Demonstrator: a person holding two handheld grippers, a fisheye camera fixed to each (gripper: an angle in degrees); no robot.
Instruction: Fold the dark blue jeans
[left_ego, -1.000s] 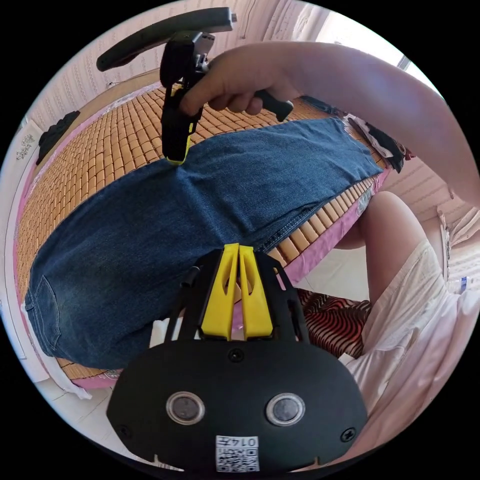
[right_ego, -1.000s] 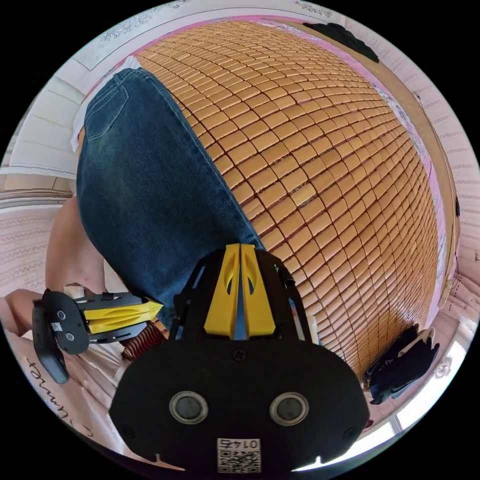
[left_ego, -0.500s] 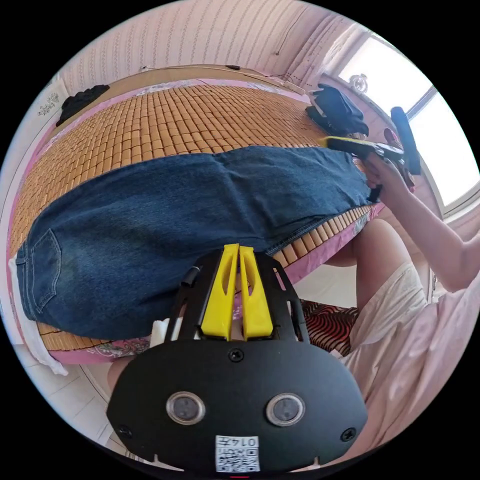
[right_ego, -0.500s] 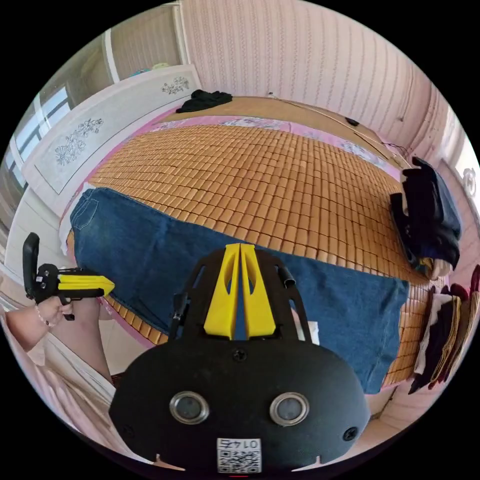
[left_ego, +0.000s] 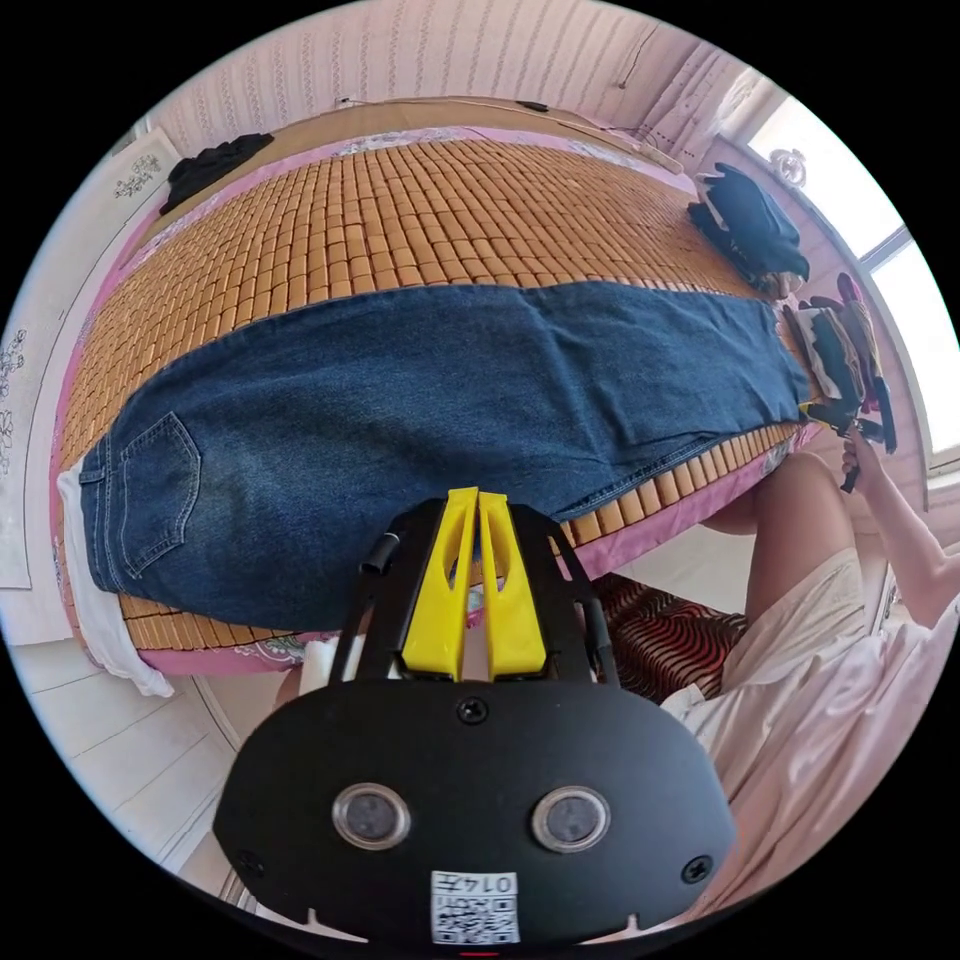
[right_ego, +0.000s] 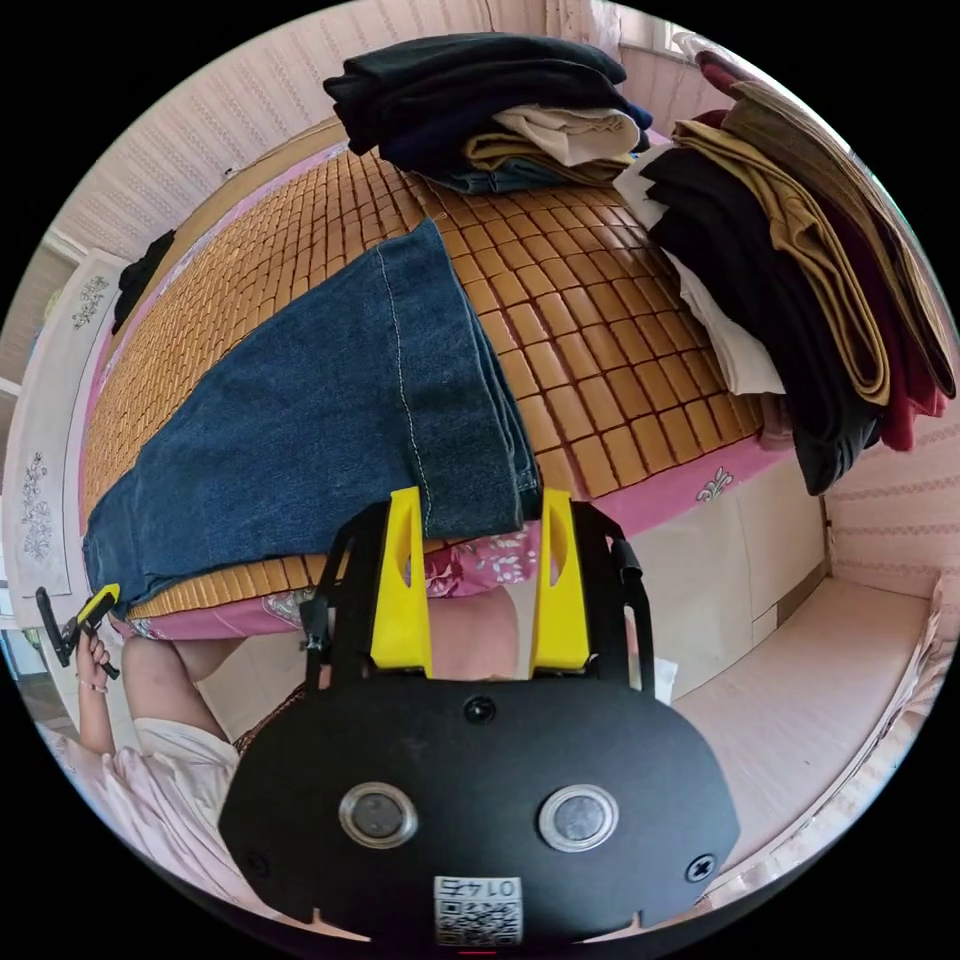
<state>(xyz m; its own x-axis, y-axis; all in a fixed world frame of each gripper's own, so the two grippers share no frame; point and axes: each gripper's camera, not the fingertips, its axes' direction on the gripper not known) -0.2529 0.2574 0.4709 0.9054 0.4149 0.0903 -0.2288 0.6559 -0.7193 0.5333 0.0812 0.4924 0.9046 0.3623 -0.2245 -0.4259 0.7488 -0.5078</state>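
Right gripper view: I am now spreading my right gripper (right_ego: 478, 520) jaws wide at the hem of the dark blue jeans (right_ego: 330, 420) (they were pressed together half a second ago), ready, I judge, to grab. My left gripper (left_ego: 477, 545) is hovering closed and empty beside the jeans, lying flat on the bed (left_ego: 400, 220).

Setting: home bedroom. Evidence: bed (left_ego: 640, 515) with bamboo mat (left_ego: 400, 220), striped wallpaper (left_ego: 450, 50), window (left_ego: 900, 260), folded clothes (right_ego: 780, 250) piled at bed edge.
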